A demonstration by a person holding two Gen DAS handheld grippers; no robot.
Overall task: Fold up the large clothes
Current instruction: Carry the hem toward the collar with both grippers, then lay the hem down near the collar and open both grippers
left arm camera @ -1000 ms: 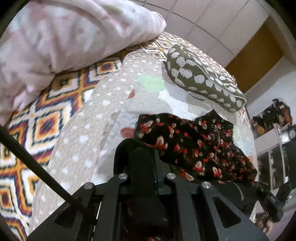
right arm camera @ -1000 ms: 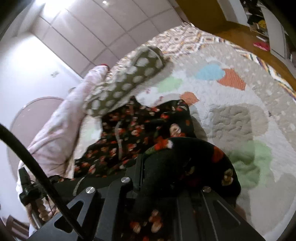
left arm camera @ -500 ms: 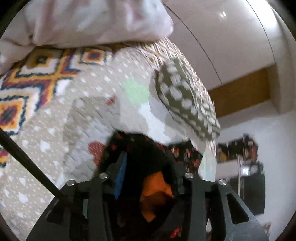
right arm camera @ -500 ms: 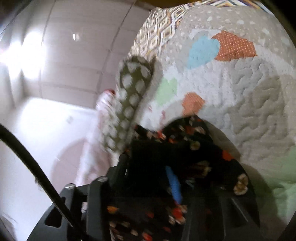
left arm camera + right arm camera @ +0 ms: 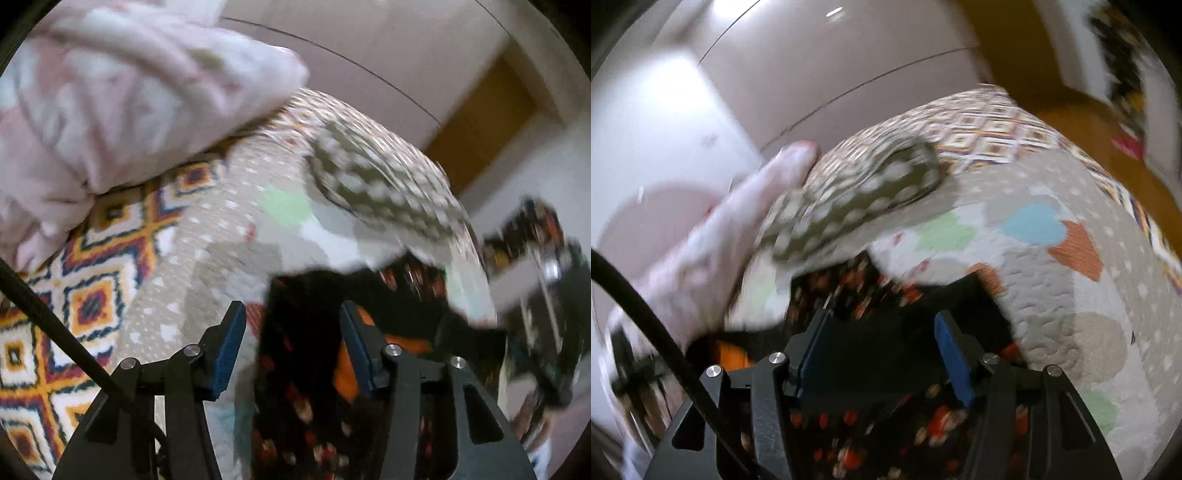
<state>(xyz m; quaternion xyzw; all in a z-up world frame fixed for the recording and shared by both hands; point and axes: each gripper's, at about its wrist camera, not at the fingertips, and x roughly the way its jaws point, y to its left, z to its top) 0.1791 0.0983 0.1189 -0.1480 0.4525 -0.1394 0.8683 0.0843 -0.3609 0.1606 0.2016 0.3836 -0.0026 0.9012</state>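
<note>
A black garment with red and white flowers (image 5: 303, 387) lies on the quilted bedspread (image 5: 207, 266). My left gripper (image 5: 291, 347) is open, its blue pads apart, with a fold of the garment lying between them. In the right wrist view the same garment (image 5: 882, 424) lies under and between the fingers of my right gripper (image 5: 882, 354), which is also open. The view is blurred by motion. The other gripper's orange part (image 5: 347, 369) shows beside the cloth.
An olive pillow with white spots (image 5: 380, 188) lies at the far side of the bed; it also shows in the right wrist view (image 5: 849, 206). A pink blanket (image 5: 122, 107) is heaped at the left. A patterned sheet (image 5: 85, 291) covers the bed edge. Shelves (image 5: 535, 258) stand at right.
Both grippers were shut on the flowered garment a second ago; now both have opened and let the cloth go. Both cameras have tilted up and are moving.
</note>
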